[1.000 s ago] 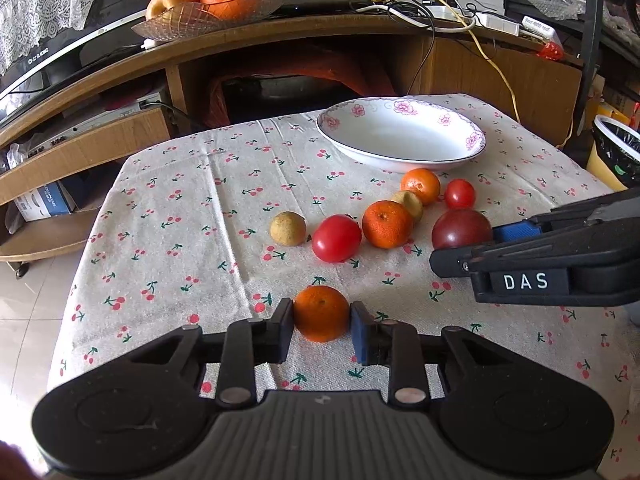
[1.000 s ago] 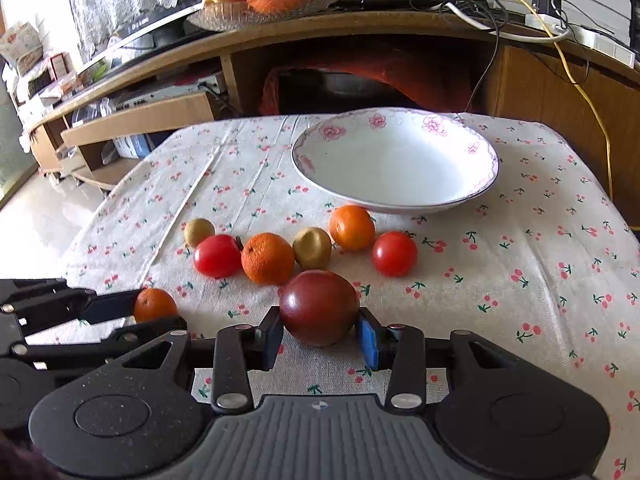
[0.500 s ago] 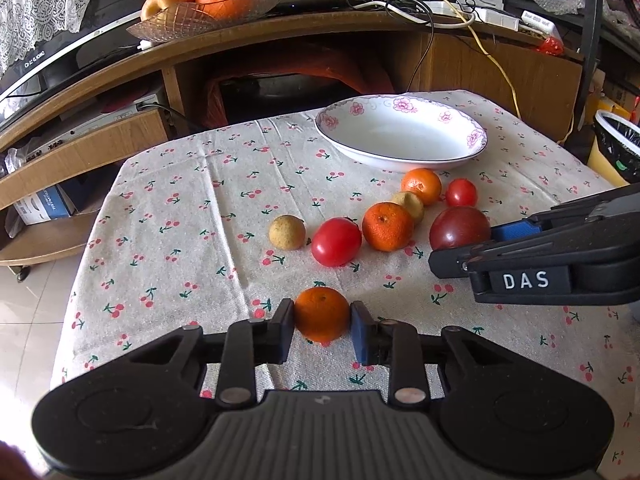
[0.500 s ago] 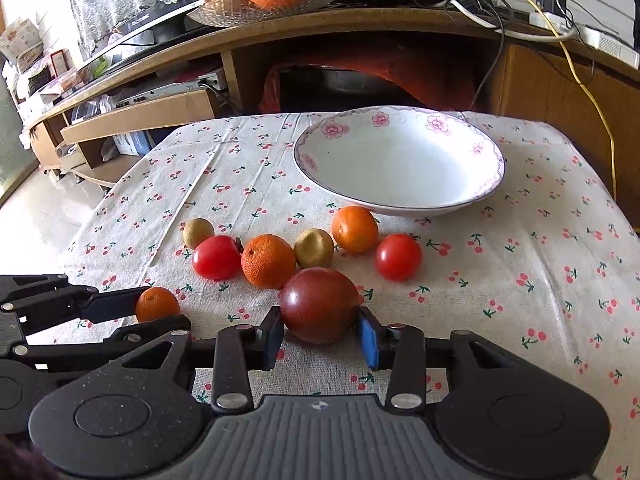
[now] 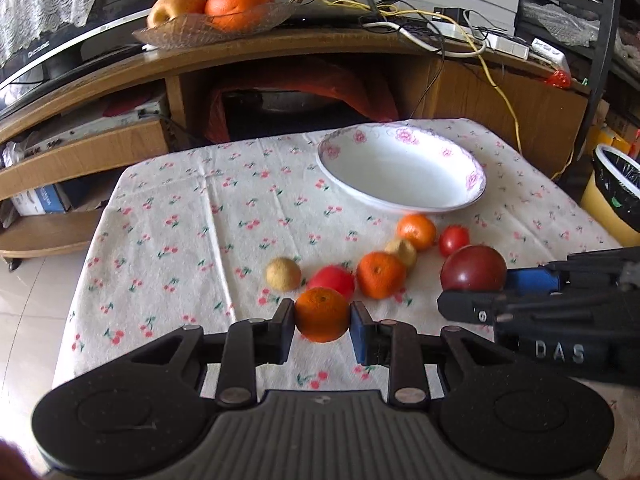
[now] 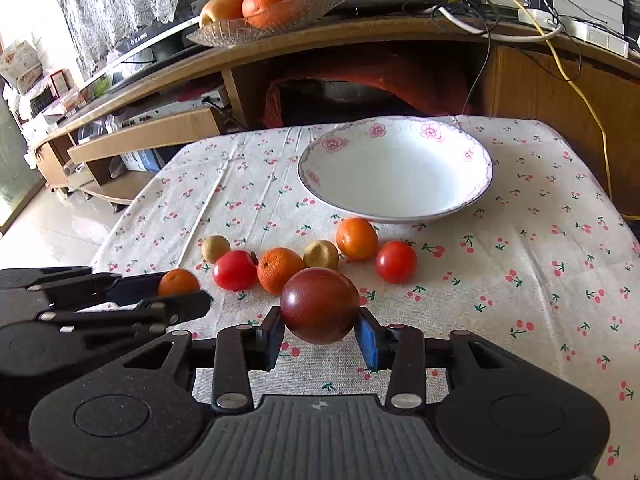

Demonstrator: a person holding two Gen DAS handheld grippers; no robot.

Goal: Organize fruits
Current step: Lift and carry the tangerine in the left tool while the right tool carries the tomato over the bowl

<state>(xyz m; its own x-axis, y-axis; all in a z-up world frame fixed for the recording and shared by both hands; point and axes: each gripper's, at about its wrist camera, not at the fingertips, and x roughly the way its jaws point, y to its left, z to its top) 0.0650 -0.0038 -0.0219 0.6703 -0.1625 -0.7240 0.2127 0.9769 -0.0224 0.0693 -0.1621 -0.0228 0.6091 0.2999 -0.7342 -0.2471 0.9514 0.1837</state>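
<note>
Small orange (image 5: 321, 313): clamped between the two fingers of the left tool (image 5: 322, 330), held above the tabletop (image 5: 168, 220); its lower edge is slightly blurred.
Dark red fruit (image 6: 319, 305): gripped from both sides by the right tool (image 6: 319, 334), raised over the cherry-print cloth; what kind of fruit it is cannot be told.
Loose fruit: a red tomato (image 6: 234, 269), an orange (image 6: 280, 264), a yellowish fruit (image 6: 321, 255), another orange (image 6: 356, 238) and a second tomato (image 6: 396, 261) lie in a close row, with a small tan fruit (image 6: 215, 248) at the left end.
Hidden parts: in the left wrist view the first tomato is smeared and partly covered by the held orange.
White bowl (image 6: 472, 192): floral rim, sits on the tabletop just behind the row.
Background: a glass dish of oranges (image 6: 260, 28) on the wooden shelf, its top cut off by the frame.
</note>
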